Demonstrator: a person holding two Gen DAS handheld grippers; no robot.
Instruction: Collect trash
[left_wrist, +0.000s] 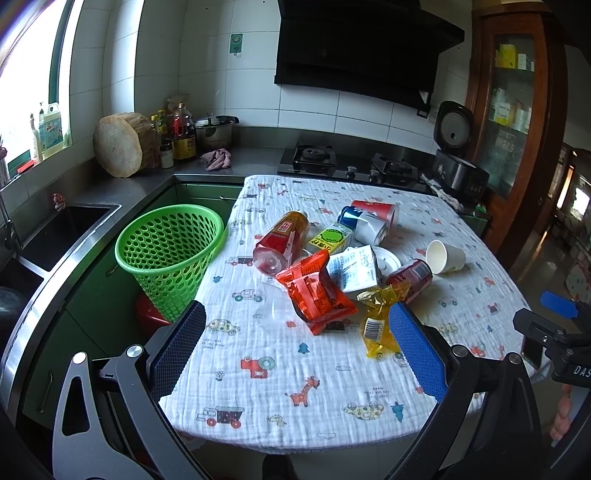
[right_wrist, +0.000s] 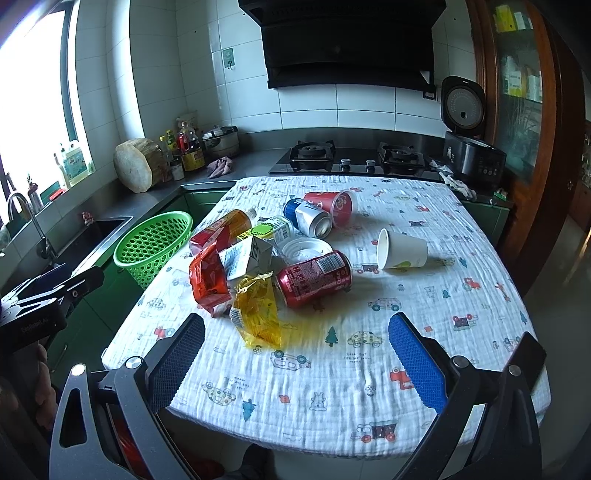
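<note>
A heap of trash lies mid-table: an orange-red snack bag (left_wrist: 317, 291) (right_wrist: 208, 278), a yellow wrapper (left_wrist: 378, 319) (right_wrist: 256, 314), a red can (left_wrist: 412, 278) (right_wrist: 314, 278), a white carton (left_wrist: 354, 271) (right_wrist: 245, 258), an amber bottle (left_wrist: 282, 240) (right_wrist: 221, 230), a blue-white can (left_wrist: 364, 223) (right_wrist: 308, 218), a red cup (left_wrist: 376, 210) (right_wrist: 332, 206) and a white paper cup (left_wrist: 445, 256) (right_wrist: 400, 249). A green basket (left_wrist: 171, 254) (right_wrist: 153, 243) stands off the table's left edge. My left gripper (left_wrist: 295, 325) is open just short of the snack bag. My right gripper (right_wrist: 295, 332) is open near the yellow wrapper.
The table wears a white printed cloth (left_wrist: 314, 387) (right_wrist: 406, 302). Behind it run a steel counter with a sink (left_wrist: 66, 229), a gas hob (right_wrist: 351, 157), bottles, a chopping block (left_wrist: 120, 144) and a rice cooker (right_wrist: 471, 147). A wooden cabinet (left_wrist: 517, 92) stands at the right.
</note>
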